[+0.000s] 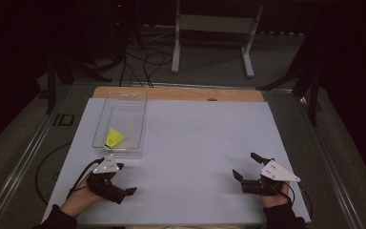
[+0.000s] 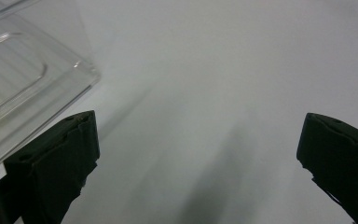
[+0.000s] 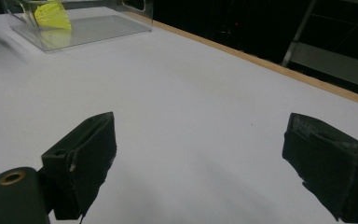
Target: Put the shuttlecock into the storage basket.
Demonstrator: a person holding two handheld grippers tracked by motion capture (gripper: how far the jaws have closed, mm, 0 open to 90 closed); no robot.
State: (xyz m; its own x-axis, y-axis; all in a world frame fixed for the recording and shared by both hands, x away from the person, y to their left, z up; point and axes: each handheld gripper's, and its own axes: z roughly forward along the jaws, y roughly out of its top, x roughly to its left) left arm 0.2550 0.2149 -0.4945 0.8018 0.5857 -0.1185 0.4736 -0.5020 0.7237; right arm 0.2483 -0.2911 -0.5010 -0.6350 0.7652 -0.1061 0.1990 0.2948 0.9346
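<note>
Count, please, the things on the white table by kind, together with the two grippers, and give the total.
Clear plastic bin: 1
Yellow object inside the bin: 1
Grippers, left gripper and right gripper, both with jaws open: 2
Total: 4

readable text: none in any of the three views
yellow object in the clear plastic bin: a dark mark at its lower end, too small to read
grey plates on the grippers: small dark dots, no lettering
white table sheet: plain, unprinted
</note>
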